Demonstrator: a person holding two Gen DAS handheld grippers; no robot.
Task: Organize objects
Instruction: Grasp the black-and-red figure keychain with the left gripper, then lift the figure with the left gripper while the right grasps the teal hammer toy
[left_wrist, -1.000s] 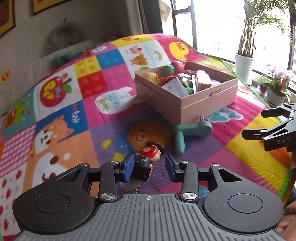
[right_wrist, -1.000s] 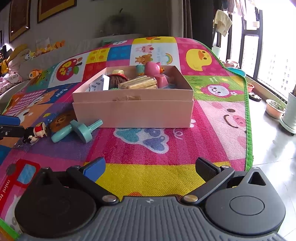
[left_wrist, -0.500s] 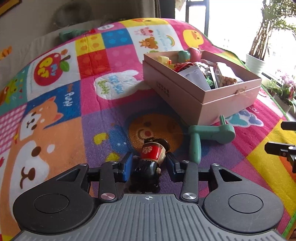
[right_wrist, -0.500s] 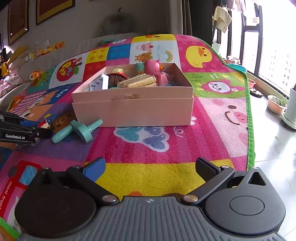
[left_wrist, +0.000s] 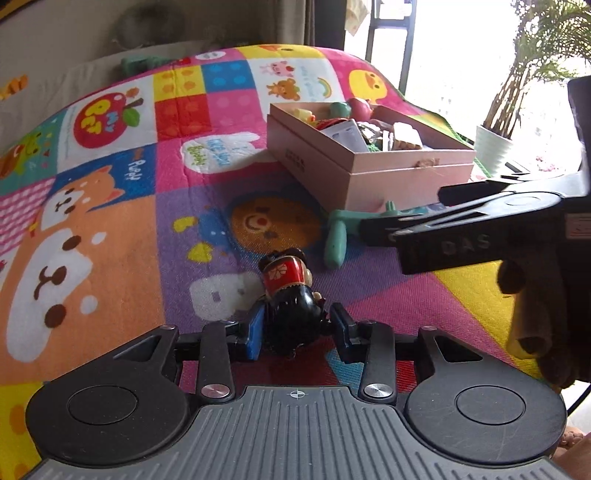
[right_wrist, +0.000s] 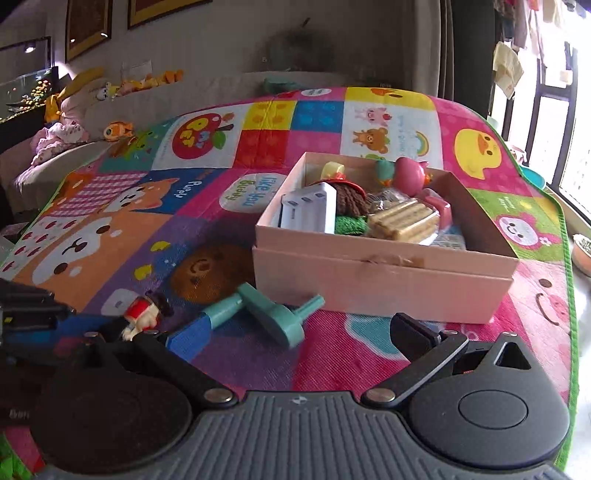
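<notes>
A small figurine (left_wrist: 290, 295) in black with a red top lies between the fingers of my left gripper (left_wrist: 297, 328), which is shut on it on the play mat; it also shows in the right wrist view (right_wrist: 142, 319). A teal hand-crank toy (right_wrist: 258, 314) lies on the mat in front of the pink box (right_wrist: 384, 280), which holds several toys. My right gripper (right_wrist: 295, 336) is open and empty, hovering just short of the teal toy; it shows in the left wrist view (left_wrist: 402, 210) above that toy (left_wrist: 336, 236).
The colourful play mat (left_wrist: 110, 221) covers the floor. A potted plant (left_wrist: 495, 144) stands by the window at right. Plush toys (right_wrist: 110, 129) lie along the far wall at left. The mat's green edge (right_wrist: 565, 258) runs down the right.
My left gripper has closed on the figurine. My right gripper has moved forward and left, toward the teal toy and the left gripper.
</notes>
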